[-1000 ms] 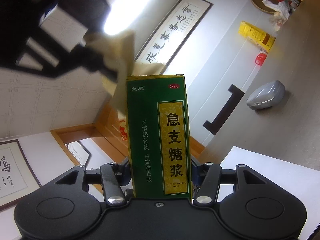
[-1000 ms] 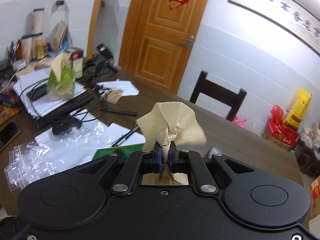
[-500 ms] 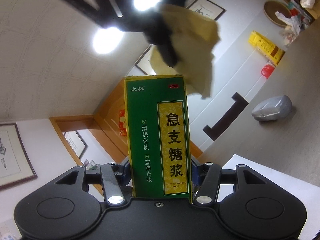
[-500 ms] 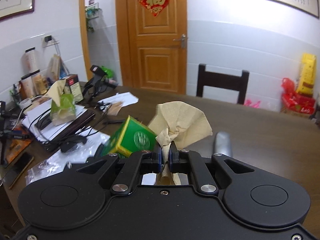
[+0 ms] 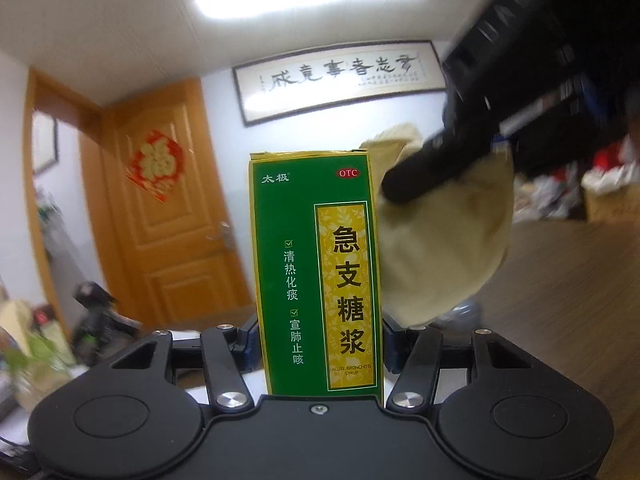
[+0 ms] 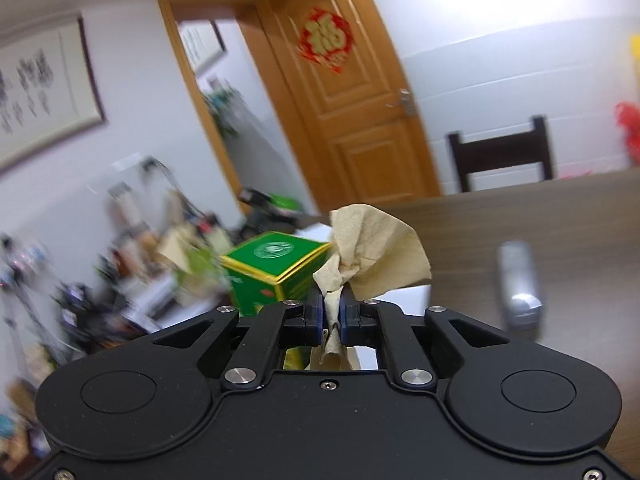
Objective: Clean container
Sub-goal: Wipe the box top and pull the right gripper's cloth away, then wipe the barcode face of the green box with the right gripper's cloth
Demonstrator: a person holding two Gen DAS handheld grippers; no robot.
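- The right gripper [image 6: 331, 314] is clamped on a crumpled beige tissue [image 6: 376, 254], whose bulk fans out above the fingertips.
- A green box [image 6: 276, 270] with yellow edges sits just left of the tissue, one corner touching or just short of it; which, cannot be told.
- The box's lower part is hidden behind the gripper body.
- A table [image 6: 560, 216] stretches right of the tissue; a blurred grey object [image 6: 518, 284] lies on it.
- A dark chair [image 6: 502, 156] stands behind the table.
- A wooden door [image 6: 344, 92] with a red ornament [image 6: 326, 42] is behind the box.
- Blurred clutter [image 6: 132, 240] lies left of the box.
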